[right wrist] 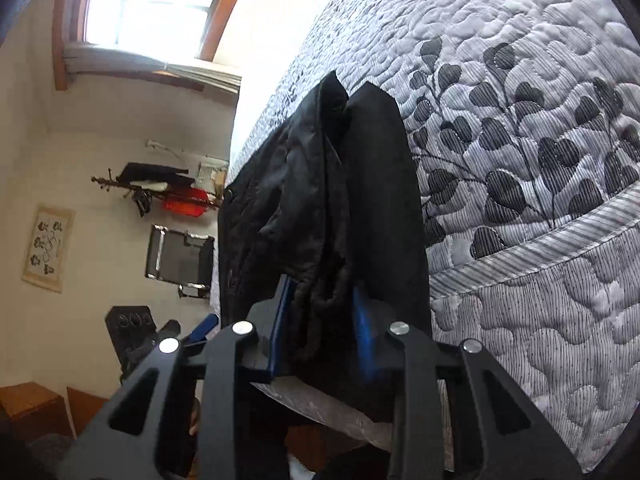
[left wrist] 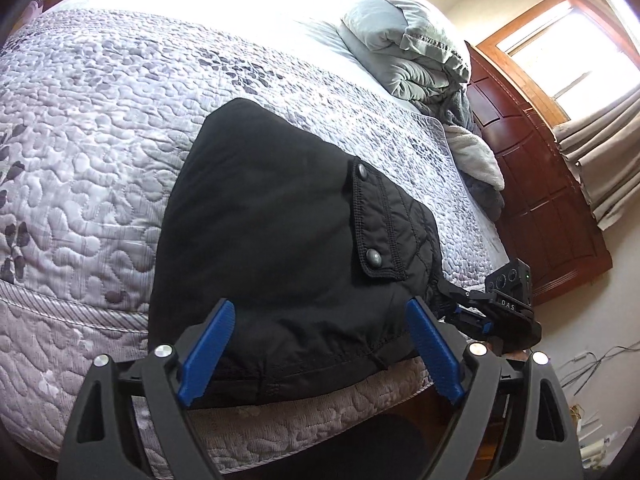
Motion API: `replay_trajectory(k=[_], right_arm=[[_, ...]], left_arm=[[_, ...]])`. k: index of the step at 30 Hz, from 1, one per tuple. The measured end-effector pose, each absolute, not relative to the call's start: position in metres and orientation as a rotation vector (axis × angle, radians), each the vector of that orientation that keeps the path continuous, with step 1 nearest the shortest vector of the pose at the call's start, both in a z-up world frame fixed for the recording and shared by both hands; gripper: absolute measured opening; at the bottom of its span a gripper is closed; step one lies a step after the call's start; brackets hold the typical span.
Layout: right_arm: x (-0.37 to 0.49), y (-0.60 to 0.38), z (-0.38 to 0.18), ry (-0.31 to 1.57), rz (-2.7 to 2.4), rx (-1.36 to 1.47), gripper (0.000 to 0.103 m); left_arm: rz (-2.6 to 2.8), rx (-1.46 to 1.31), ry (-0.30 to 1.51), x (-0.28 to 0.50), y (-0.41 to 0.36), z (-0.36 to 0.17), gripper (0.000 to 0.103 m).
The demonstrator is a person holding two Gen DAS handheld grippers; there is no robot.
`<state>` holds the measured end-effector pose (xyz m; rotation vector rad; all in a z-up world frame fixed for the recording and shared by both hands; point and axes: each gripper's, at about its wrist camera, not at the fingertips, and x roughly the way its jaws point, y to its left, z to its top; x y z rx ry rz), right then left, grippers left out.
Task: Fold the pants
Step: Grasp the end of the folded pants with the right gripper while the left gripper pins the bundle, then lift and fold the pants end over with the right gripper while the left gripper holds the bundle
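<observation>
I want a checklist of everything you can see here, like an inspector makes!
Surface: bed with grey quilted bedspread, leaf print.
Job's things: black pants folded at the bed's near edge, snap pocket flap on top.
Clutter: bundled grey-green comforter; white fleece blanket.
Grippers: left gripper open over the pants' edge; right gripper shut on bunched pants fabric.
Cables: loose wires on the floor.
Surroundings: wooden headboard, window, wall picture.
</observation>
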<state>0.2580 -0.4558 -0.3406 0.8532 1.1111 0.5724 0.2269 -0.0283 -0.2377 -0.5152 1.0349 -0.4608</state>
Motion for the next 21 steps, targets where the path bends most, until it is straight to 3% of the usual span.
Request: replay_trajectory(k=[6,8,10,16,21], right_arm=[[0.238,-0.466,-0.366,1.129,0.517,0.882,0.022],[0.235,-0.468,-0.367,1.130,0.509,0.879,0.026],[0.232,-0.471,-0.356,1.126,0.487,0.827,0.032],[0.223,-0.464,-0.282,0.986,0.474,0.720,0.029],[0.248,-0.406,-0.295,1.054,0.605,0.667,0.029]], left_arm=[[-0.441,-0.533,1.059,0.237,-0.019,-0.247,0.090],[-0.440,-0.548,1.074,0.240,-0.018,-0.252,0.090],[-0.444,-0.538,1.072,0.241,-0.017,-0.251,0.090],[-0.461,-0.542,1.059,0.244,-0.008,-0.247,0.091],[-0.471,-0.547,1.088,0.248,-0.009,-0.254,0.091]])
